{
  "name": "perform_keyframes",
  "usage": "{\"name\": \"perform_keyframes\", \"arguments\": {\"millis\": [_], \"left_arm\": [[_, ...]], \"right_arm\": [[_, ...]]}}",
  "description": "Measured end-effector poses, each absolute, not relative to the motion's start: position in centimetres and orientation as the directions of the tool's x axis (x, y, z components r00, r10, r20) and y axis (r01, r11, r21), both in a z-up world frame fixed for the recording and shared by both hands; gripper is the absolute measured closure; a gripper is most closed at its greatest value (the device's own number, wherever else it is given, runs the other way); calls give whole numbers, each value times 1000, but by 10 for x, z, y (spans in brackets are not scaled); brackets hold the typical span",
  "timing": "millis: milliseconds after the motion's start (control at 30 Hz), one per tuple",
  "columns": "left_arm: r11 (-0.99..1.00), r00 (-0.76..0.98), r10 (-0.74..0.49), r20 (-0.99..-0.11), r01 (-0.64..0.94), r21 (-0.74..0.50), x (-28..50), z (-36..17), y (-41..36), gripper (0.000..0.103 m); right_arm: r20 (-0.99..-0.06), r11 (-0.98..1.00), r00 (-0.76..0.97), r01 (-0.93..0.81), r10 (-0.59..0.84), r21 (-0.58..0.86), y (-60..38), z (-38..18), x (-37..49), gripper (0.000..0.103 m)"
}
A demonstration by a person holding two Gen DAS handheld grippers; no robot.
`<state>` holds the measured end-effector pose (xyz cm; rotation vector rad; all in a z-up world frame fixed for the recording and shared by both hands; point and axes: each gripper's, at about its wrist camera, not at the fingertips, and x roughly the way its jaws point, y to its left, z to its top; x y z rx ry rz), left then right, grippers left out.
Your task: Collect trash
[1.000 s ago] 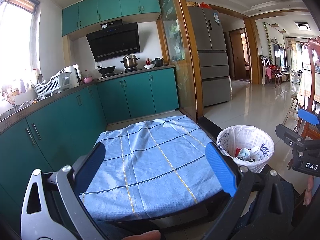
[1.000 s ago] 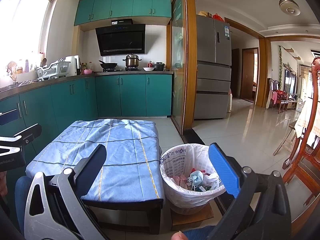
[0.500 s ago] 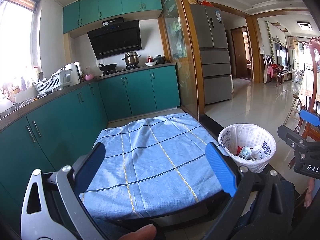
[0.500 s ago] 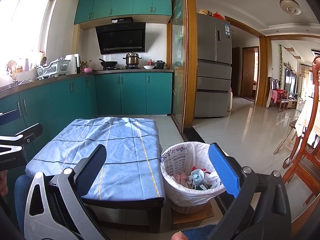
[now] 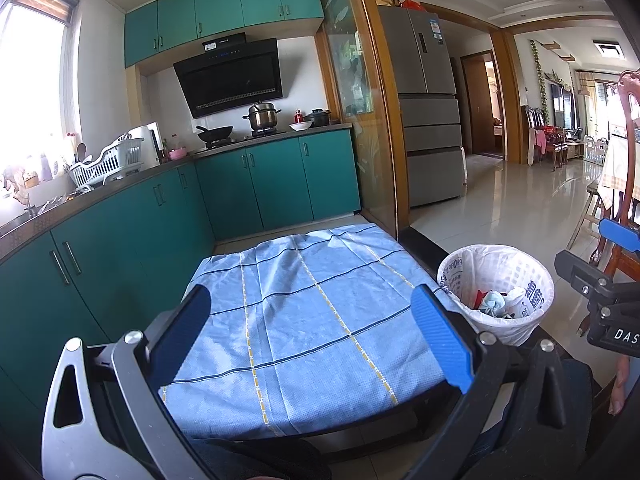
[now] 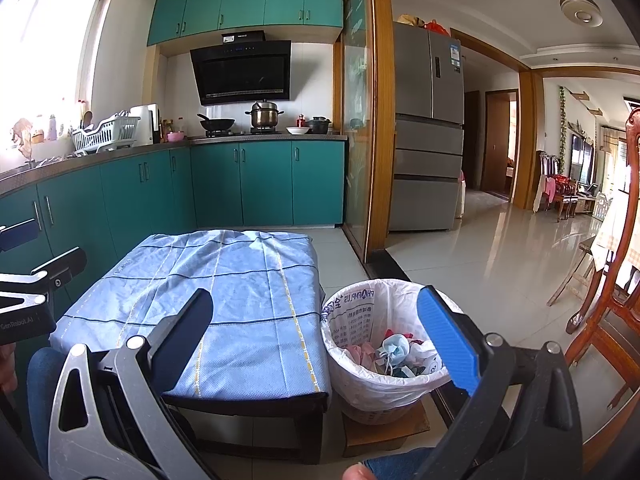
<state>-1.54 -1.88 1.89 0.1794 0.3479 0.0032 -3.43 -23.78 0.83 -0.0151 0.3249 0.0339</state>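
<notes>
Two sets of tongs, your left tongs (image 5: 310, 336) and right tongs (image 6: 316, 338), hang released and empty above the low desk (image 5: 312, 320). Against a second ago almost nothing has shifted: the left view has only drifted a little, and the blue cloth shows no litter. So you can judge the collecting nearly or fully done. Every scrap now lies in the trash bin (image 6: 380, 364), which stands on the floor just beside the desk's right edge (crumpled tissue and a face mask on top). Its long axis is upright, its mouth facing the ceiling, the white liner folded over the rim.
</notes>
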Motion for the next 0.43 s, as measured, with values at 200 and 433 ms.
{"name": "perform_keyframes", "arguments": {"millis": [200, 433], "left_arm": [[983, 937, 19, -349, 46, 177, -12, 15, -21, 3], [973, 908, 105, -406, -10, 229, 24, -9, -16, 3]], "right_arm": [[-331, 999, 943, -35, 32, -6, -239, 6, -30, 3], [-315, 995, 944, -99, 100, 17, -237, 9, -34, 3]]}}
